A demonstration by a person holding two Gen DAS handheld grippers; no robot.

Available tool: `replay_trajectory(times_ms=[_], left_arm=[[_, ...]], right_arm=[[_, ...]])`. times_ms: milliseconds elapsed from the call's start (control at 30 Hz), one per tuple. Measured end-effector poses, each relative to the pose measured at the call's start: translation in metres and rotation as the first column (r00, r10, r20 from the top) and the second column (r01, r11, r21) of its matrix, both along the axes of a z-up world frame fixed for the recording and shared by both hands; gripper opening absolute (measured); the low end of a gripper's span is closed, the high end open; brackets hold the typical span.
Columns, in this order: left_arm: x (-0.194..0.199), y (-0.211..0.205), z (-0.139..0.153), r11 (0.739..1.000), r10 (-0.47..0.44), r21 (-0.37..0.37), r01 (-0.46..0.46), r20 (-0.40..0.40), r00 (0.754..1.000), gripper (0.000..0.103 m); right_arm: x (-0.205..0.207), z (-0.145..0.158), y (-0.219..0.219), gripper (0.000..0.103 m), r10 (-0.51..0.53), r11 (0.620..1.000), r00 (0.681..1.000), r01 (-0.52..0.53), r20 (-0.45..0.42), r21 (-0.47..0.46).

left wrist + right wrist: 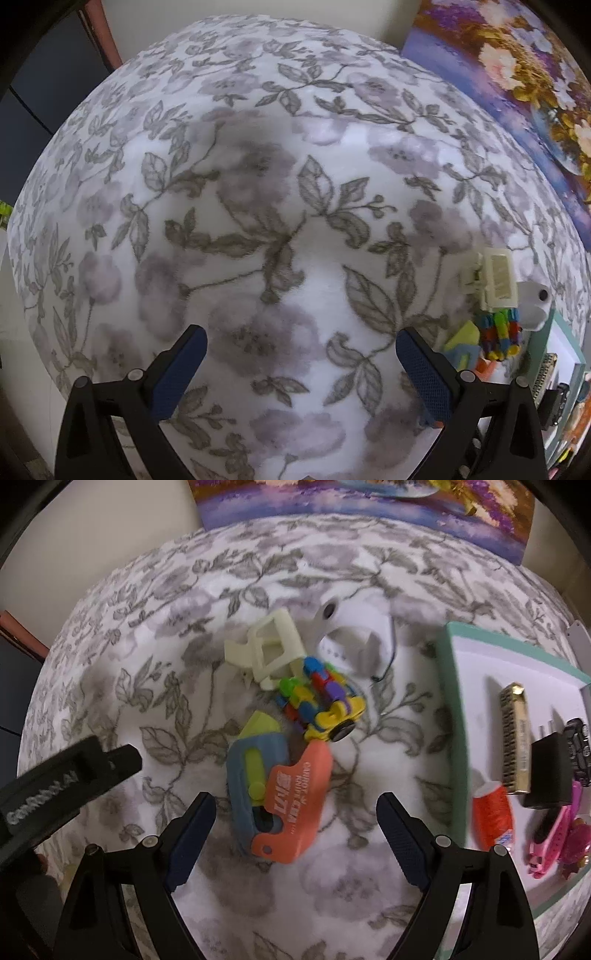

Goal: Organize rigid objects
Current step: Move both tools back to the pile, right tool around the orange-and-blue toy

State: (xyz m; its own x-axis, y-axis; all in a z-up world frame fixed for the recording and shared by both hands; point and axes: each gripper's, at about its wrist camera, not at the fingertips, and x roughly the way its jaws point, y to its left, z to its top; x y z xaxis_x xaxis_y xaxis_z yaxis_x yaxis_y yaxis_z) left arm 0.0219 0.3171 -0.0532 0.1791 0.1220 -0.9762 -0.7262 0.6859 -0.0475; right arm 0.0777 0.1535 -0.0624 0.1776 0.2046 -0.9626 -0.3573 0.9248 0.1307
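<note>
Nearest the right gripper [295,825], jaws apart and empty, lies one orange-and-blue toy knife [275,794] on the floral cloth [369,886]. Four loose items cluster there — knife, cream clip [269,651], colourful chain toy [319,698], white device [351,635]. One tray [452,716], cut off rightward. Left gripper [301,363] spread over bare cloth.

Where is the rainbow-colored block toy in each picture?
Left wrist view: the rainbow block toy sits far right, just below the cream clip.
Right wrist view: it lies centre, above the orange-and-blue toy.
Shared landmark: the cream clip touching it.
</note>
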Motion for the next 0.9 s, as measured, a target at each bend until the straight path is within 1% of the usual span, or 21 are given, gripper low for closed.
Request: replay_trajectory(times_ms=[67, 100, 200, 267, 333, 400, 433, 467, 500, 600, 733, 900], left_arm=[[-0.001, 0.003, -0.002, 1.000, 0.008, 0.000, -0.008, -0.003, 1.000, 0.103], [-0.002, 0.004, -0.003, 1.000, 0.014, -0.001, -0.014, -0.004, 1.000, 0.103], [-0.007, 0.007, -0.005, 1.000, 0.026, -0.006, -0.026, -0.004, 1.000, 0.103], [-0.008, 0.009, -0.005, 0.999, 0.032, -0.008, -0.032, -0.004, 0.999, 0.103], [-0.010, 0.010, -0.005, 0.999, 0.038, -0.007, -0.038, -0.005, 0.999, 0.103], [-0.010, 0.012, -0.005, 0.999, 0.044, -0.007, -0.044, -0.004, 0.999, 0.103], [-0.010, 0.014, -0.005, 0.999, 0.049, -0.007, -0.049, -0.002, 0.999, 0.103], [-0.011, 0.014, -0.004, 0.999, 0.053, -0.006, -0.053, 0.000, 0.999, 0.103], [-0.010, 0.014, -0.004, 0.998, 0.055, -0.006, -0.055, 0.002, 0.998, 0.103], [-0.007, 0.019, 0.001, 0.999, 0.053, -0.004, -0.053, 0.007, 0.999, 0.103], [-0.003, 0.014, 0.005, 0.999, 0.041, -0.002, -0.041, 0.014, 0.999, 0.103], [0.004, 0.008, 0.009, 1.000, 0.025, -0.017, -0.024, 0.031, 0.999, 0.103]], right_arm=[[-0.001, -0.006, 0.005, 0.089, 0.000, 1.000, 1.000, 0.000, 0.004, -0.015], [-0.002, -0.010, 0.009, 0.089, 0.004, 0.999, 1.000, -0.003, 0.011, -0.036], [-0.007, -0.013, 0.020, 0.089, 0.035, 0.994, 0.997, -0.028, 0.066, -0.104], [-0.011, -0.013, 0.025, 0.089, 0.047, 0.992, 0.994, -0.035, 0.097, -0.117], [-0.012, -0.013, 0.025, 0.086, 0.045, 0.993, 0.994, -0.033, 0.101, -0.113], [-0.014, -0.009, 0.024, 0.073, 0.046, 0.994, 0.993, -0.033, 0.112, -0.109], [-0.012, -0.007, 0.023, 0.070, 0.047, 0.994, 0.993, -0.035, 0.111, -0.101], [-0.011, -0.005, 0.021, 0.064, 0.046, 0.995, 0.993, -0.036, 0.109, -0.097], [-0.010, -0.004, 0.020, 0.062, 0.045, 0.995, 0.993, -0.034, 0.109, -0.098], [-0.005, -0.003, 0.013, 0.062, 0.040, 0.996, 0.995, -0.032, 0.093, -0.081], [0.001, -0.001, 0.002, 0.062, 0.034, 0.997, 0.996, -0.027, 0.083, -0.078], [0.011, 0.007, -0.018, 0.062, -0.002, 1.000, 0.999, 0.003, 0.051, -0.022]])
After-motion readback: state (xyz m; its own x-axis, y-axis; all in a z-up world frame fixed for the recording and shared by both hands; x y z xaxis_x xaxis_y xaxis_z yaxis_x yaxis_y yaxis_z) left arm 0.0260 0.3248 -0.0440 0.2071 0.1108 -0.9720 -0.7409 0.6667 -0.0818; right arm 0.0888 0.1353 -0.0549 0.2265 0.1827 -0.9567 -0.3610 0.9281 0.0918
